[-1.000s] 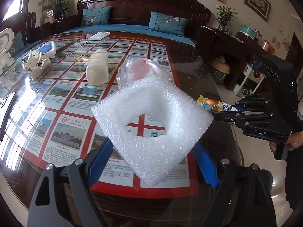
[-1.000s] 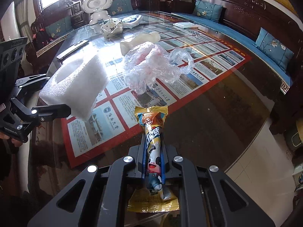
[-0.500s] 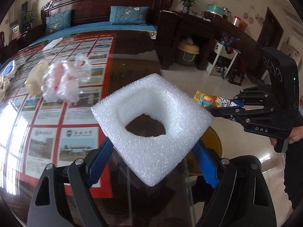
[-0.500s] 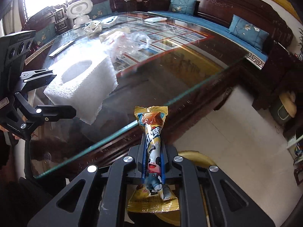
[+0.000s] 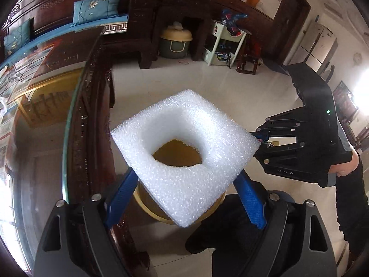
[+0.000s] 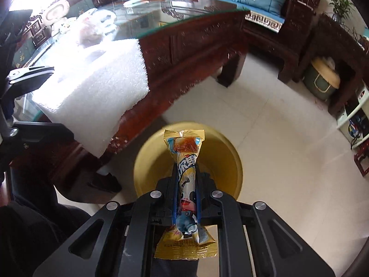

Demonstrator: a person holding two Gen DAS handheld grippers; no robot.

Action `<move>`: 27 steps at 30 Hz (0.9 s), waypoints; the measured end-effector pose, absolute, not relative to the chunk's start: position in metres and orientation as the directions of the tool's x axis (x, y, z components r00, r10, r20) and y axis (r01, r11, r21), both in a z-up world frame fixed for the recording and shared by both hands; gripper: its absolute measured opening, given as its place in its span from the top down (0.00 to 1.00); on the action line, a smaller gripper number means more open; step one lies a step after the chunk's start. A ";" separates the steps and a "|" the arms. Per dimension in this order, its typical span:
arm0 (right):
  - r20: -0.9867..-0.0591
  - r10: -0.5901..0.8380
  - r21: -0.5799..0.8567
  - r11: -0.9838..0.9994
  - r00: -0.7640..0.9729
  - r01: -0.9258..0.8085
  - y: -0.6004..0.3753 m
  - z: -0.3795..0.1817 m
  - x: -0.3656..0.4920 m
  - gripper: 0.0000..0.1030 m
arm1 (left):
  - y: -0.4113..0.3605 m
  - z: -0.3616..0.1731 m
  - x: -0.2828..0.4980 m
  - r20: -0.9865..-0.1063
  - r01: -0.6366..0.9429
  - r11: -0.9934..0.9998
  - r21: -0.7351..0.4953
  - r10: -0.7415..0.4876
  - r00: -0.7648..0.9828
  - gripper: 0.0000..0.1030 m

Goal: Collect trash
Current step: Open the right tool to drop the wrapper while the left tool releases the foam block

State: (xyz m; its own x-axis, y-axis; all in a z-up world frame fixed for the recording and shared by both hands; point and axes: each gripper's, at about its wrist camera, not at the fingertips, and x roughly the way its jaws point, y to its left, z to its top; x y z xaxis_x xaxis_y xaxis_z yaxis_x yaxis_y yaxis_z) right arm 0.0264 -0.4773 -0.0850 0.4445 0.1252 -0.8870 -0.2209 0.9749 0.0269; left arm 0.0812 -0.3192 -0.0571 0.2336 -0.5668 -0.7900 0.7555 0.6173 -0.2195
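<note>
Left hand-held gripper (image 5: 184, 194) clamps foam block (image 5: 184, 147) – right (image 6: 186, 198) grips snack wrapper (image 6: 185, 184) over bin (image 6: 221, 157).

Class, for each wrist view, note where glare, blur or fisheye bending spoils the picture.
Left wrist view: strong glare at the right edge, door frames bent by the fisheye, foam block sharp. Right wrist view: the foam block's top is blown out white, the yellow bin rim motion-blurred, the snack wrapper sharp.

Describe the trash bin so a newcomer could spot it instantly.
Start at the glass-topped wooden table and drop to the tiled floor beside its edge. The yellow bin stands there, round and open-topped, directly below the snack wrapper; the other tub is green.
</note>
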 end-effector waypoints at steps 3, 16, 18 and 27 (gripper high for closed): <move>-0.903 0.122 0.035 0.977 0.413 -0.212 -0.489 -0.103 0.029 0.89 | -0.330 -0.068 0.084 -0.807 0.757 0.617 -0.214 -0.548 0.219 0.19; -0.921 0.129 0.055 0.977 0.369 -0.205 -0.501 -0.149 0.052 0.42 | -0.346 -0.102 0.105 -0.856 0.733 0.647 -0.209 -0.484 0.182 0.19; -0.918 0.140 0.063 0.975 0.372 -0.212 -0.504 -0.149 0.053 0.42 | -0.346 -0.103 0.104 -0.860 0.733 0.649 -0.205 -0.476 0.182 0.19; -0.927 0.116 0.058 0.984 0.356 -0.170 -0.523 -0.155 0.049 0.45 | -0.361 -0.109 0.104 -0.878 0.752 0.633 -0.182 -0.449 0.165 0.19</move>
